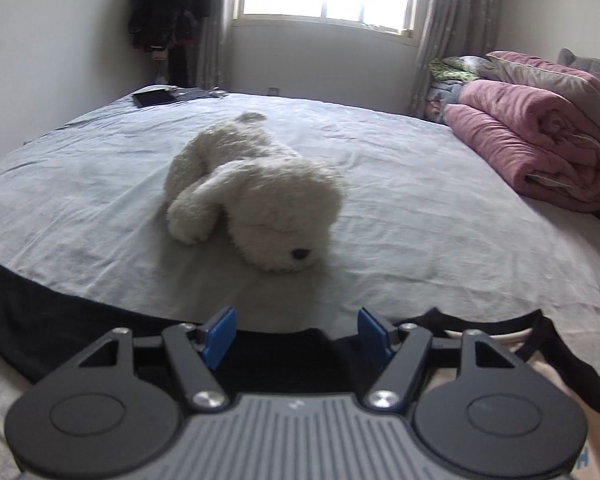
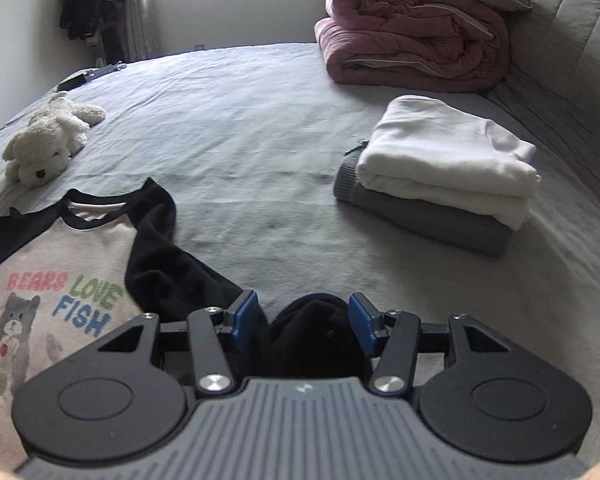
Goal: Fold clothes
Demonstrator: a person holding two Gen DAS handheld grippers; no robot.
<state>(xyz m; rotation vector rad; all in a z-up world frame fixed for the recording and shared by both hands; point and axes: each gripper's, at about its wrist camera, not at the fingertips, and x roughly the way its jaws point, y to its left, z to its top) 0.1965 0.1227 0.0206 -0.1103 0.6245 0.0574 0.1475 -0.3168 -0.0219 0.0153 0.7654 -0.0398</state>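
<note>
A cream raglan shirt with black sleeves and a bear print lies face up on the grey bed sheet. Its right-hand black sleeve runs down to my right gripper, where the bunched cuff bulges up between the blue pads; the gripper is shut on it. In the left wrist view my left gripper stands open just above the other black sleeve, pads wide apart and pressing on nothing. The shirt's black collar shows at the right of that view.
A white plush dog lies on the bed beyond the shirt. A folded white garment sits on a folded grey one at the right. A rolled pink quilt lies by the padded headboard. A dark flat item rests at the far corner.
</note>
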